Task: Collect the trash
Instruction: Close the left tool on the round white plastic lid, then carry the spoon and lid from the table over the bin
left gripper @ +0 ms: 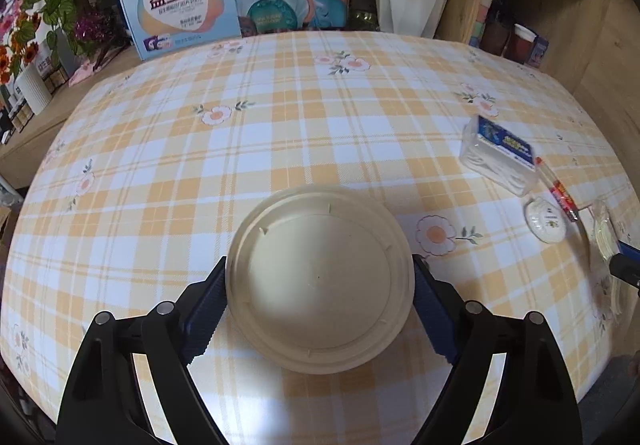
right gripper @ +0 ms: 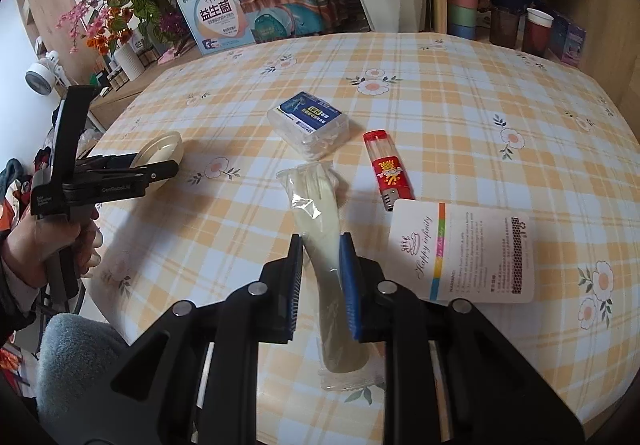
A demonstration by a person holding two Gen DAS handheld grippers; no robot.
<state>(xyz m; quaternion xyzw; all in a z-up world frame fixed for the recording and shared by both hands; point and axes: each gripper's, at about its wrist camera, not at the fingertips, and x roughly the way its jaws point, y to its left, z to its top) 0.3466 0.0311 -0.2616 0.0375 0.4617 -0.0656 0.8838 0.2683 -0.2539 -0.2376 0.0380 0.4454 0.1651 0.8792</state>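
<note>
Tablecloth (left gripper: 280,133) in orange check covered the whole table, with boxes and potted flowers behind it. On it the biggest piece of trash was the bowl (left gripper: 320,281), a pale disposable one, sitting between the fingers of the left gripper (left gripper: 320,309); the jaws stood wide, both pads at its rim, though whether they pressed on it could not be told. Next in size, a white card (right gripper: 460,253) lay beside the right gripper (right gripper: 320,265), which was nearly closed on a clear packet (right gripper: 320,213) of plastic cutlery, apparently lifted at the near end (the far end looked close to the cloth). Beyond lay a floss box (right gripper: 308,123), then a red lighter (right gripper: 389,171), and a small round lid (left gripper: 546,221) near the table's edge.

The step in hand looked like pickup: each gripper on one item. Next, probably, the left must close firmly on the bowl, then both carry their loads to a bin, which no view showed.
</note>
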